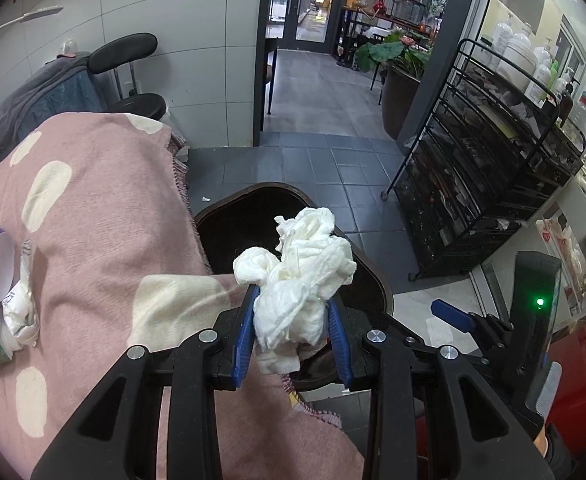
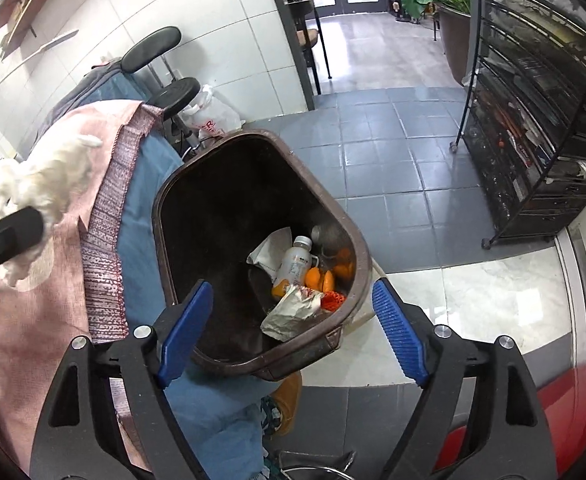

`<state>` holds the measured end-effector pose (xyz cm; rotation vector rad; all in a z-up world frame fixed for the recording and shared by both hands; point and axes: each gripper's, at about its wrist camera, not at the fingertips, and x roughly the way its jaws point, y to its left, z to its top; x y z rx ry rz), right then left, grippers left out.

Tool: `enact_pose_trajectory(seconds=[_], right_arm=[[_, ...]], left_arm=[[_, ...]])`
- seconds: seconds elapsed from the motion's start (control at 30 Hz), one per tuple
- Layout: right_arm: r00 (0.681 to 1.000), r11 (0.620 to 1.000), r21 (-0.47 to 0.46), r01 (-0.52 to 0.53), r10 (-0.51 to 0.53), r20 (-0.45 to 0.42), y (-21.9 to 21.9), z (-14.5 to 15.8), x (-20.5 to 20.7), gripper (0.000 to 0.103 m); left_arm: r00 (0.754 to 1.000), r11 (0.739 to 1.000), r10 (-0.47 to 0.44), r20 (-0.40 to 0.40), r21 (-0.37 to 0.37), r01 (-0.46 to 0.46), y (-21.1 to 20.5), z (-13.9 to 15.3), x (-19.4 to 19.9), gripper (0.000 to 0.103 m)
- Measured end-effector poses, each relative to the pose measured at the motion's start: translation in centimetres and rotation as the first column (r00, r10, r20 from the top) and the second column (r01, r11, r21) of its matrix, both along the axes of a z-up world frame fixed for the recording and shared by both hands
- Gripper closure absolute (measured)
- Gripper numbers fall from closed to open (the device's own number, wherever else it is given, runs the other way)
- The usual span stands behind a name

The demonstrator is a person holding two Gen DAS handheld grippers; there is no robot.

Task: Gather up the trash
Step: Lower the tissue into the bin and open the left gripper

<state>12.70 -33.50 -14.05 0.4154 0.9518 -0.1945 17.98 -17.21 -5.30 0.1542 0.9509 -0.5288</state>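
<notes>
While pinched between the left gripper (image 1: 293, 320) pads, crumpled tissue wad (image 1: 297, 276) hangs just short of the bin (image 1: 373, 280) ahead. Risks dropping onto the pink cloth (image 1: 101, 200) if released early. Right gripper (image 2: 293, 316) spread, empty, above the bin.

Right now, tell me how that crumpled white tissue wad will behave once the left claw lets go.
The tissue wad looks soft: it bulges past the left claw. Probably very light, so it may drift. The bin opening is wide, likely forgiving.
</notes>
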Motion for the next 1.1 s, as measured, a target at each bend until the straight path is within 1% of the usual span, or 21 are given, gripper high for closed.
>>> enact_pose_trajectory(seconds=[0.13,0.4,0.43,0.53,0.6,0.67,0.77,0.97,1.1], right_arm=[[1.0,1.0,-0.003,0.006,-0.006,-0.003,-0.3,0.1,-0.3,0.021],[1.0,1.0,0.003,0.011,-0.011,-0.004,-0.5,0.0,-0.4,0.02],[1.0,1.0,0.004,0.012,-0.012,-0.004,-0.5,0.0,-0.5,0.02],[1.0,1.0,0.006,0.015,-0.015,-0.003,-0.8,0.0,-0.7,0.02],[1.0,1.0,0.007,0.019,-0.019,-0.004,-1.0,0.0,-0.7,0.02],[1.0,1.0,0.008,0.022,-0.021,-0.007,-1.0,-0.1,-0.7,0.02],[1.0,1.0,0.011,0.023,-0.023,-0.009,-1.0,-0.2,-0.7,0.02],[1.0,1.0,0.01,0.024,-0.024,-0.012,-0.9,-0.2,-0.7,0.02],[1.0,1.0,0.009,0.028,-0.028,-0.001,-1.0,0.2,-0.8,0.02]], left_arm=[[1.0,1.0,-0.015,-0.005,0.017,0.015,-0.8,-0.3,0.3,0.07],[0.998,0.998,-0.04,-0.041,0.038,0.041,-2.4,-1.4,1.2,0.069],[0.998,0.998,-0.039,-0.042,0.038,0.041,-2.5,-1.4,1.3,0.067],[0.999,0.999,-0.025,-0.048,0.039,0.027,-2.5,-1.7,1.6,0.055],[0.999,0.999,-0.011,-0.05,0.033,0.013,-2.3,-1.7,1.7,0.039],[0.999,1.0,0.001,-0.045,0.019,-0.001,-2.2,-1.6,1.8,0.033],[0.999,1.0,0.008,-0.035,0.017,-0.008,-2.3,-1.6,1.7,0.021],[0.999,1.0,0.017,-0.051,-0.006,-0.017,-1.9,-1.6,2.0,0.017],[0.999,1.0,0.016,-0.031,-0.014,-0.016,-1.8,-1.2,1.8,0.017]])
